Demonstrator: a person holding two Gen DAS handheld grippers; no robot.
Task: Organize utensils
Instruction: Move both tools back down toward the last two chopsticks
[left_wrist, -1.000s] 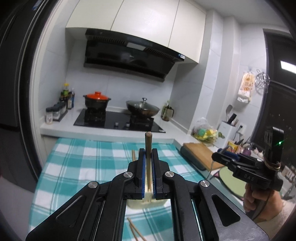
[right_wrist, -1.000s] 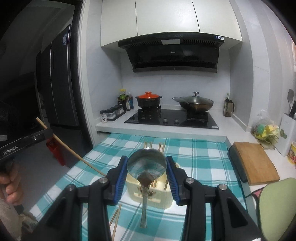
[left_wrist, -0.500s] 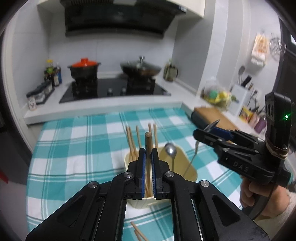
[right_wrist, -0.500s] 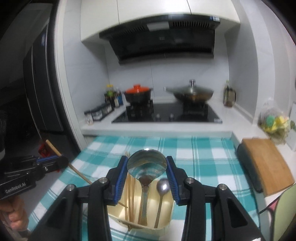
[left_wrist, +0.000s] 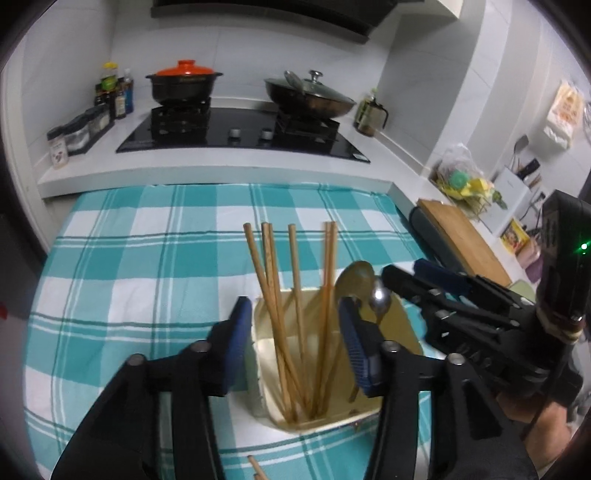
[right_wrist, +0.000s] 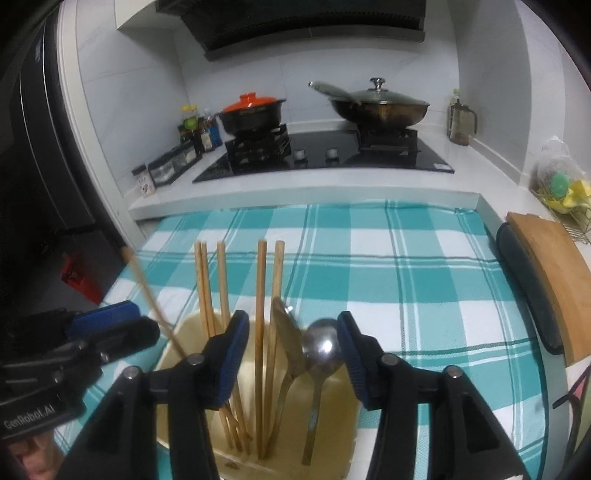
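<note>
A cream utensil holder (left_wrist: 369, 413) (right_wrist: 332, 435) stands on the teal checked tablecloth (left_wrist: 147, 258). Several wooden chopsticks (left_wrist: 295, 295) (right_wrist: 262, 295) stand in its left part. Two metal spoons (left_wrist: 376, 295) (right_wrist: 321, 347) stand in its right part. My left gripper (left_wrist: 295, 347) is open above the chopsticks, holding nothing. My right gripper (right_wrist: 291, 350) is open above the spoons, holding nothing. It also shows in the left wrist view (left_wrist: 421, 277). One chopstick (right_wrist: 147, 291) leans left beside the left gripper's fingers (right_wrist: 107, 317).
A loose chopstick (left_wrist: 256, 469) lies on the cloth in front of the holder. A wooden cutting board (right_wrist: 546, 280) lies at the right edge. The stove with an orange-lidded pot (left_wrist: 183, 83) and a wok (left_wrist: 310, 96) stands behind.
Both grippers tilted down over the holder and opened. The left let go of its chopstick and the right let go of its spoon; both now stand in the holder.
</note>
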